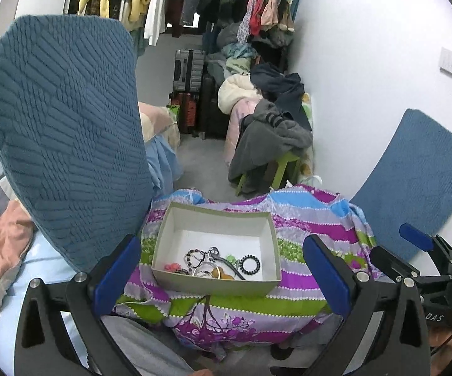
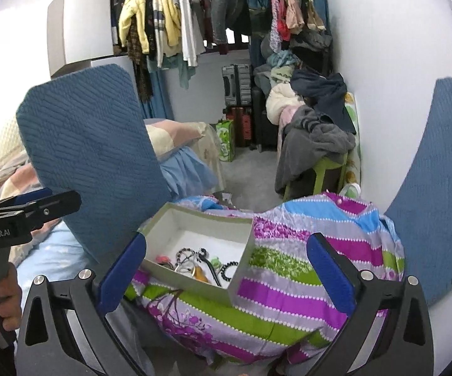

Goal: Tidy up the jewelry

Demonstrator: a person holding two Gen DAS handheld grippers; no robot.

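In the left wrist view, the left gripper [image 1: 222,274] is spread wide and holds nothing. Between its blue fingers [image 1: 117,274] sits the shallow grey-green cardboard box with white inside [image 1: 268,230], on a striped purple, green and blue floral cloth [image 1: 307,235]. The jewelry lies in a small tangled heap at the box's near wall: a black spiral hair ring [image 1: 250,263], a dark beaded bracelet [image 1: 193,257] and an orange-brown wooden pendant [image 1: 220,273].

In the right wrist view, the right gripper [image 2: 226,277] is also wide open and empty, with the box [image 2: 150,224] just beyond its left finger. These pieces seem light, soft and easily snagged; a free loop, like the spiral ring [image 2: 229,268], is probably the best hold.
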